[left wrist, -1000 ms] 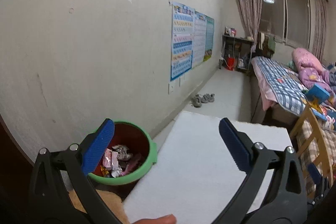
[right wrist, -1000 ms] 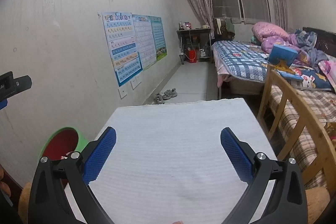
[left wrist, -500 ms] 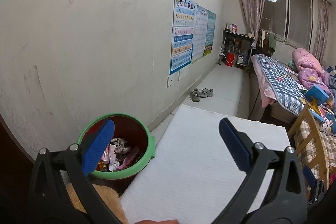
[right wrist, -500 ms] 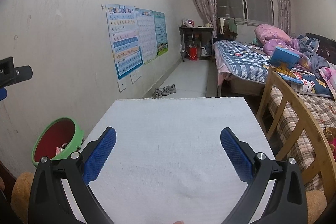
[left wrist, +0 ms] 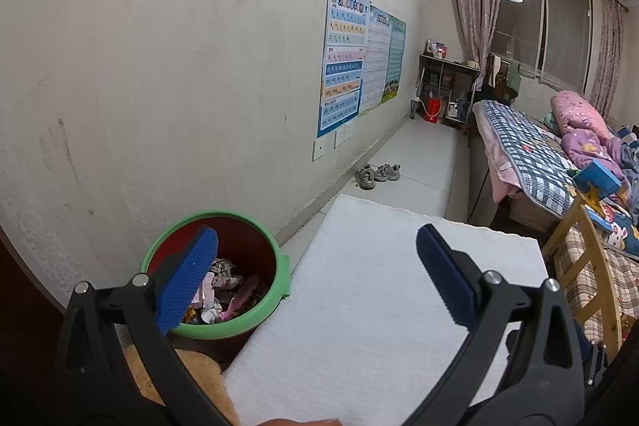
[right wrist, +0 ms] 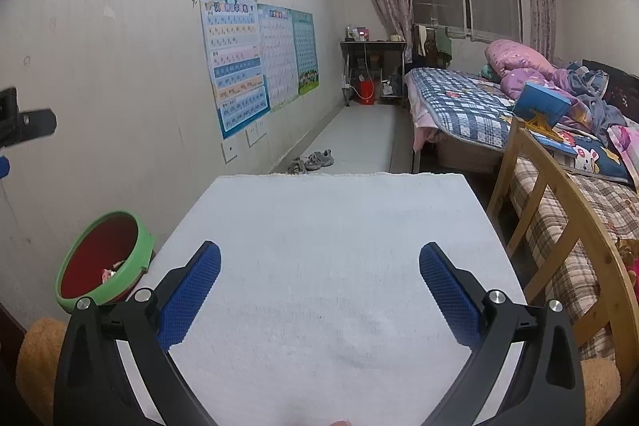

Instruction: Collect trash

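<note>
White table (right wrist: pixel 339 226), upright green-rimmed trash bin (left wrist: pixel 223 266) beside its left edge

The surface (right wrist: pixel 339 246) wears a white, finely ribbed, matt foam-like sheet. The bin (left wrist: pixel 279 290) looks like smooth plastic, green rim (right wrist: pixel 139 246) and dark red inside, holding crinkled glossy wrappers (left wrist: pixel 227 286). Both tongs, left (left wrist: pixel 315 278) and right (right wrist: pixel 319 290), have matt black plastic arms, blue cross-hatched pads (right wrist: pixel 191 290) and shiny metal pins (right wrist: pixel 497 296).

Left gripper (left wrist: pixel 317 276) and right gripper (right wrist: pixel 319 292) gape, empty
</note>
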Available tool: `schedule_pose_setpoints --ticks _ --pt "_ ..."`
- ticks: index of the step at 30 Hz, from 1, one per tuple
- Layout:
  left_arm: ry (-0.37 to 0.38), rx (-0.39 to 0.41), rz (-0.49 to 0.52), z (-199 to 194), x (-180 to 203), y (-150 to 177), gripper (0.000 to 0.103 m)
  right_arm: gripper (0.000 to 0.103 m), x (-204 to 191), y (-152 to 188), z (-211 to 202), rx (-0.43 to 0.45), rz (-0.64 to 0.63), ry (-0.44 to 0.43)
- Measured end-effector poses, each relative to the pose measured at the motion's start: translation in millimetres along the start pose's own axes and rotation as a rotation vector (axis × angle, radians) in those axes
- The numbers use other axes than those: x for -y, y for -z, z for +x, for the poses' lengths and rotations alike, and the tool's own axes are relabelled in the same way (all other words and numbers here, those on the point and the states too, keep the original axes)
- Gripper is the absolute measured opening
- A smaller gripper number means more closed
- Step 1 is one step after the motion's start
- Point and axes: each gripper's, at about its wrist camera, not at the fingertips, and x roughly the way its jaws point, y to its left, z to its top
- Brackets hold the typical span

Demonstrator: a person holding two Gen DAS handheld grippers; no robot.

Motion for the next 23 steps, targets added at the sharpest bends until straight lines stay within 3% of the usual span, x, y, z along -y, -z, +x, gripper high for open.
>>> schedule_pose_setpoints --ticks 10,14,18,21,23 --pt "0.024 -0.035 0.014 7 4 4 0.098 0.096 10 13 8 -0.06 -0.007 0.009" --pt "0.051 -0.081 0.023 16 1 17 0.098 0.096 29 24 30 -0.156 -0.002 0.004" --pt "0.016 -0.177 0.062 39 -15 51 0.098 0.096 73 37 78 -0.266 0.027 0.142" --pt "0.002 -0.32 0.069 61 -41 83 0.098 0.096 105 43 114 -0.332 0.055 0.185" --pt "-0.015 -0.371 0.058 66 -62 101 0.098 0.096 114 45 133 -0.361 0.027 0.19"
